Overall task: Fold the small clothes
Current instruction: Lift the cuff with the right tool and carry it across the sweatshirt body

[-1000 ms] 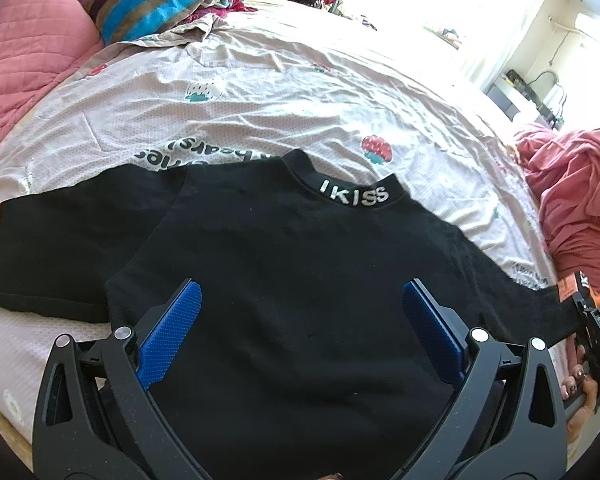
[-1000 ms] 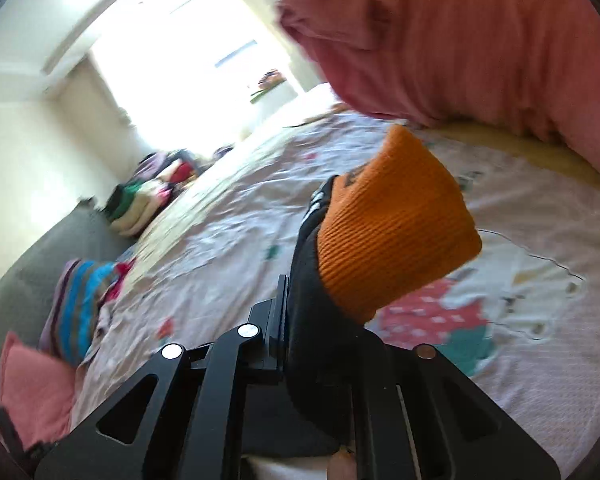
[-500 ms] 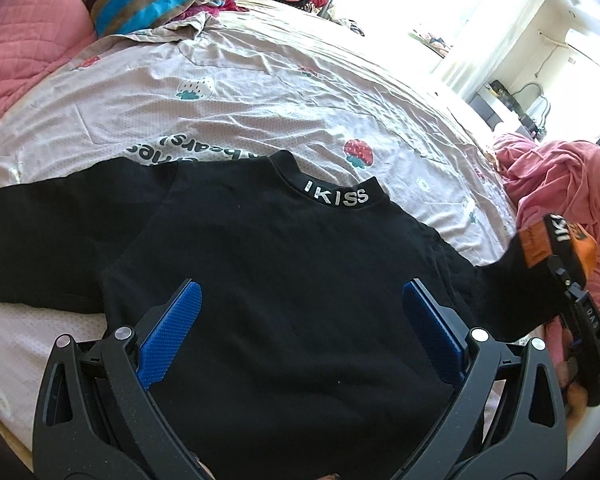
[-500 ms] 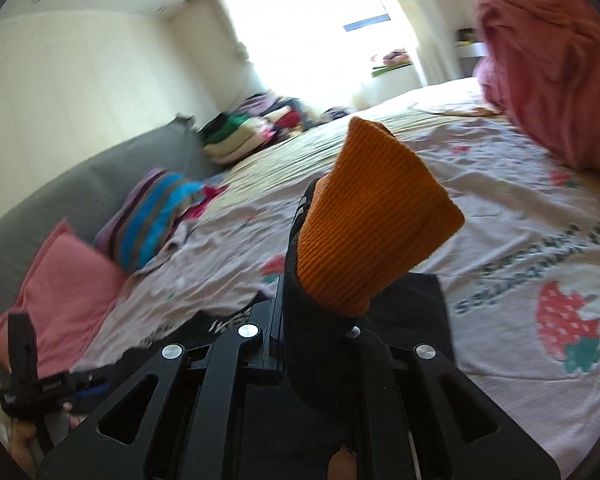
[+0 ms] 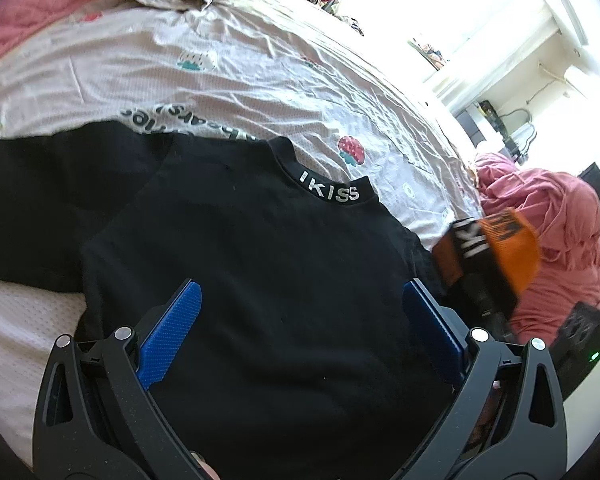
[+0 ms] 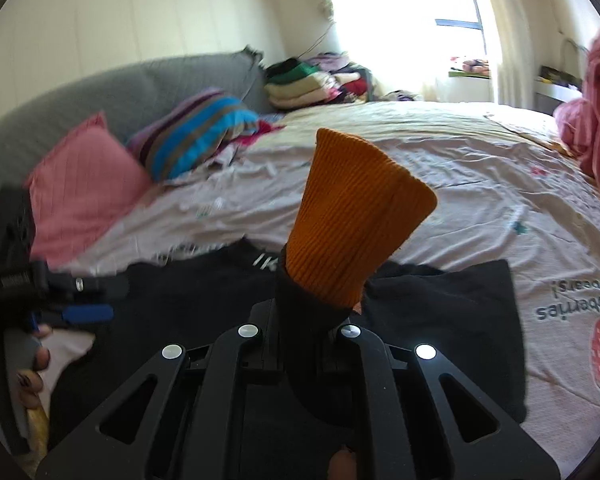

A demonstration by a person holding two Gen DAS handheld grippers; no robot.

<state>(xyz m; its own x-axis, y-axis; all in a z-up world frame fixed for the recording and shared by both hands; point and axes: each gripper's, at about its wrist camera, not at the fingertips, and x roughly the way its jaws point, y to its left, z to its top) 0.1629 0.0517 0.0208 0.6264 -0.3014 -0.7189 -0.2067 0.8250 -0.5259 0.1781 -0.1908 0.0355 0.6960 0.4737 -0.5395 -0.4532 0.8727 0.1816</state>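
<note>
A small black sweater (image 5: pixel 268 264) with "IKISS" on its collar (image 5: pixel 329 190) lies flat on the bed. My left gripper (image 5: pixel 300 312) is open, its blue fingers (image 5: pixel 172 328) just above the sweater's body, holding nothing. My right gripper (image 6: pixel 300 332) is shut on the sweater's right sleeve, whose orange cuff (image 6: pixel 352 216) sticks up past the jaws. In the left wrist view that cuff (image 5: pixel 504 248) is lifted over the sweater's right side. The other sleeve (image 5: pixel 40 192) lies stretched out to the left.
The bed sheet (image 5: pixel 228 76) has strawberry prints. A pink pillow (image 6: pixel 84 184) and a striped pillow (image 6: pixel 196 136) lie at the grey headboard, with folded clothes (image 6: pixel 300 84) behind. A pink garment heap (image 5: pixel 556 232) lies at the right.
My right gripper has lifted the right sleeve and carried it inward over the sweater, turning toward the headboard. My left gripper stays open over the sweater's body.
</note>
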